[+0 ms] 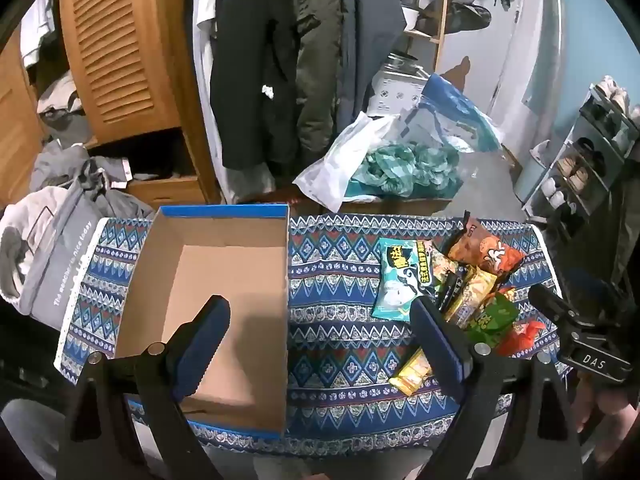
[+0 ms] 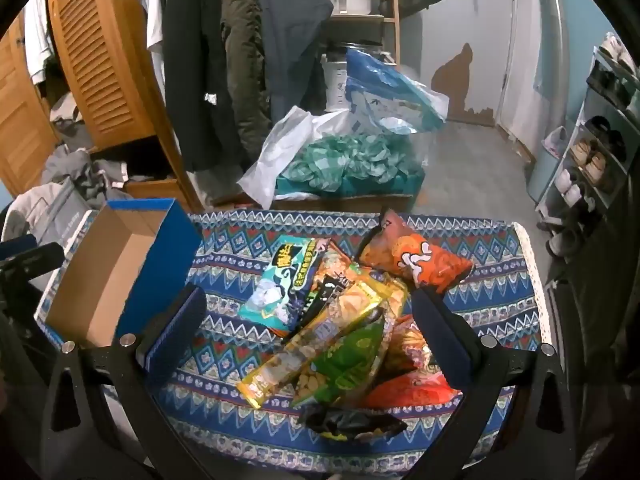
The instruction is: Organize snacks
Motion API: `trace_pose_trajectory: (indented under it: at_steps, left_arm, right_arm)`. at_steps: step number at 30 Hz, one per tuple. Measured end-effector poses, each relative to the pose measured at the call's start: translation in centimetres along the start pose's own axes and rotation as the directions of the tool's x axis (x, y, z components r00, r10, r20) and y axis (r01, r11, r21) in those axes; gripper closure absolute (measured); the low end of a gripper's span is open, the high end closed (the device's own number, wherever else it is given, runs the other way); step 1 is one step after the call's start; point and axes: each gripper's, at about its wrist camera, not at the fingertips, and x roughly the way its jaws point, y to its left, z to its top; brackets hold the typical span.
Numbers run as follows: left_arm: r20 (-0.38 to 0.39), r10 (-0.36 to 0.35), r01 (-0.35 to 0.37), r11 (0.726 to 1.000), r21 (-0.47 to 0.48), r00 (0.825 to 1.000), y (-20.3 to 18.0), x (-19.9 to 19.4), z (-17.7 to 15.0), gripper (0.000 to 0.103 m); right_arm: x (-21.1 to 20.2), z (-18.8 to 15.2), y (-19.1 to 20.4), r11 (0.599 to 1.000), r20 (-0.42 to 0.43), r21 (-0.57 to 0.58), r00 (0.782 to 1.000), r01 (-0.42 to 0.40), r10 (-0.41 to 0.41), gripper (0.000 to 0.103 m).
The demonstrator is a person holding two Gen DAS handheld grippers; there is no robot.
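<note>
An empty cardboard box [image 1: 224,280] with blue outer walls stands on the left of a patterned blue cloth [image 1: 336,280]. A heap of snack packets lies to its right: a teal packet [image 1: 402,284], an orange packet [image 1: 488,254], a yellow one [image 1: 412,372] and a green one [image 1: 490,316]. My left gripper [image 1: 320,312] hangs open over the box's right wall, nothing between its fingers. The right wrist view shows my right gripper [image 2: 310,300] open above the heap, over a long yellow packet [image 2: 320,336] and a green packet [image 2: 352,356]. The box [image 2: 108,272] sits left there.
Behind the table a carton holds plastic bags [image 1: 400,160] and teal fabric. Coats [image 1: 280,60] hang on a rack. A wooden louvred wardrobe [image 1: 120,48] stands at the left with grey clothes piled below. A shoe rack [image 1: 580,160] lines the right wall.
</note>
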Motion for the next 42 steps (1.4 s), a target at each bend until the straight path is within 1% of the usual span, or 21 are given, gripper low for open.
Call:
trace_pose_trajectory:
  at_steps: [2,4,9,10,13,15,16,17,21,42]
  left_arm:
    - [-0.003,0.002,-0.002,1.000,-0.001,1.000,0.1,0.1,0.1,0.010]
    - [0.013,0.013,-0.013,1.000,0.010,1.000,-0.1,0.0,0.0,0.010]
    - [0.010,-0.006,0.006,1.000,0.017,1.000,-0.5,-0.2,0.1,0.010]
    - [0.014,-0.009,0.009,1.000,0.023,1.000,-0.7,-0.3,0.1,0.010]
    - [0.033,-0.011,0.010,1.000,0.027,0.999,-0.5,-0.3,-0.2,0.010]
    - [0.038,-0.020,0.019,1.000,0.022,0.999,-0.4,-0.4,-0.2,0.010]
    - [0.039,-0.026,0.026,1.000,0.017,0.999,-0.3,-0.4,-0.2,0.010]
    - [0.039,-0.033,0.032,0.999,0.013,0.999,-0.1,-0.5,0.0,0.010]
    - [0.049,-0.048,0.048,0.999,0.002,0.998,0.1,-0.6,0.0,0.010]
    - [0.050,-0.055,0.056,0.998,-0.012,0.997,0.2,-0.6,-0.1,0.010]
  right_arm:
    - [0.0,0.0,0.0,1.000,-0.004,-0.001,1.000,0.002,-0.002,0.002]
    - [0.0,0.0,-0.1,1.000,-0.004,0.002,1.000,0.000,0.000,0.002]
    - [-0.2,0.0,-0.3,1.000,0.005,0.011,1.000,0.001,-0.001,0.002]
    - [-0.2,-0.6,-0.6,1.000,0.003,0.007,1.000,0.005,-0.005,0.002]
    - [0.0,-0.9,-0.9,1.000,-0.001,0.016,1.000,0.009,-0.009,0.002]
    - [0.0,-0.9,-1.1,1.000,-0.002,0.024,1.000,0.010,-0.010,0.002]
    - [-0.2,-0.1,-1.4,1.000,-0.006,0.028,1.000,0.008,-0.008,0.002]
    - [-0.2,-0.2,-1.6,0.999,-0.007,0.033,1.000,0.006,-0.006,0.002]
    - [-0.1,-0.1,-1.2,0.999,-0.014,0.035,1.000,0.006,-0.005,0.002]
    - [0.1,-0.2,-0.8,1.000,-0.027,0.030,1.000,-0.002,0.003,0.002]
